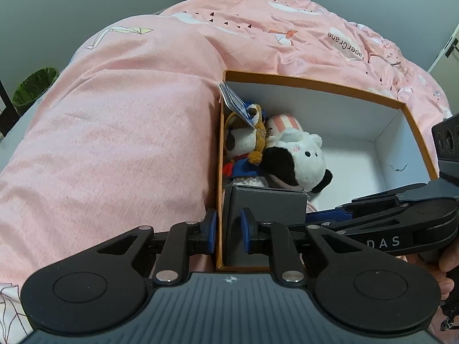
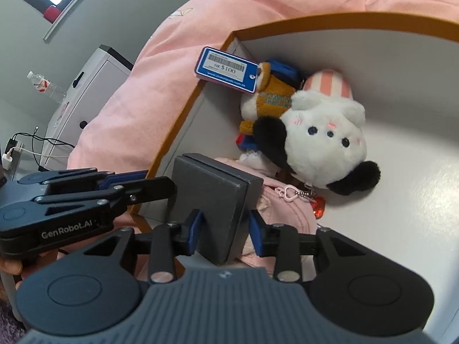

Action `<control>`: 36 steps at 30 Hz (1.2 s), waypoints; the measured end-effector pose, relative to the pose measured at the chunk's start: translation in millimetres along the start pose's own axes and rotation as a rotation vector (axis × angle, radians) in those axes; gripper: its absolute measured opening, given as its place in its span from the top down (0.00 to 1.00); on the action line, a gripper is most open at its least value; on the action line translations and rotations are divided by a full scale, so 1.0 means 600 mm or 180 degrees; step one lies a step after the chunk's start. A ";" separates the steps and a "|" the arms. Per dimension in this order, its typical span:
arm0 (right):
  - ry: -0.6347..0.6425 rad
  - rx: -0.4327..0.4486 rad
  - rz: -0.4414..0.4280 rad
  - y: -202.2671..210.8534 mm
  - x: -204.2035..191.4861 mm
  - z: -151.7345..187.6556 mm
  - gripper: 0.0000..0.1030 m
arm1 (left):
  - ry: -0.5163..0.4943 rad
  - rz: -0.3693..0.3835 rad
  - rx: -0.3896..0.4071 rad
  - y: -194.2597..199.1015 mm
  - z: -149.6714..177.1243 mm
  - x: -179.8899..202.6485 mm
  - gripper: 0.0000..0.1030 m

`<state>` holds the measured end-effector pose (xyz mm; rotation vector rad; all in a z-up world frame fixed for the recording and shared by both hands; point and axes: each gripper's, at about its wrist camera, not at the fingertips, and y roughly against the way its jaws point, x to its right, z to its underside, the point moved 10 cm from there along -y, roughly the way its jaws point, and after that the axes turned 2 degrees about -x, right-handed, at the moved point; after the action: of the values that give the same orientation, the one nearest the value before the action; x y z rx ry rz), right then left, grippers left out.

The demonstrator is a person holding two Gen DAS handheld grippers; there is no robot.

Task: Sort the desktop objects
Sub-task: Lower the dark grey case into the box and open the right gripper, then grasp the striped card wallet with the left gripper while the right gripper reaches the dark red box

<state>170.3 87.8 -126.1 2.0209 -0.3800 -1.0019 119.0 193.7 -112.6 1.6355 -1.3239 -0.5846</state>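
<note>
The blue price tag (image 2: 226, 68) on the plush toy reads "HK $100". The left gripper (image 2: 160, 183) body carries "GenRobot.AI", while the right gripper (image 1: 330, 218) body shows "DAS". The pink duvet (image 1: 114, 143) bears "PaperCrane".

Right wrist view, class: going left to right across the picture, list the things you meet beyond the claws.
Water bottle → white cabinet → blue price tag → white-and-black plush.

A grey box (image 2: 212, 200) hides most of a pink cap (image 2: 282, 209); the panda plush (image 2: 321, 140) covers a costumed plush's (image 2: 272, 100) body.
</note>
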 end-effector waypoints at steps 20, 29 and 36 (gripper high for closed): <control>0.0199 0.0728 0.0162 0.113 -0.023 0.022 0.61 | -0.0215 -0.0208 0.0052 0.075 0.006 0.033 0.81; 0.0128 0.0952 0.0099 0.156 -0.047 0.088 0.61 | 0.0044 -0.0110 -0.0290 0.062 0.056 0.035 0.70; 0.0358 0.0819 0.0089 0.130 -0.076 0.134 0.66 | 0.0143 -0.0097 -0.0511 0.030 0.091 0.026 0.53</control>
<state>86.8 22.5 -68.5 2.2841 -0.4962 -0.8524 70.8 160.0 -119.5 1.5312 -1.1901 -0.6517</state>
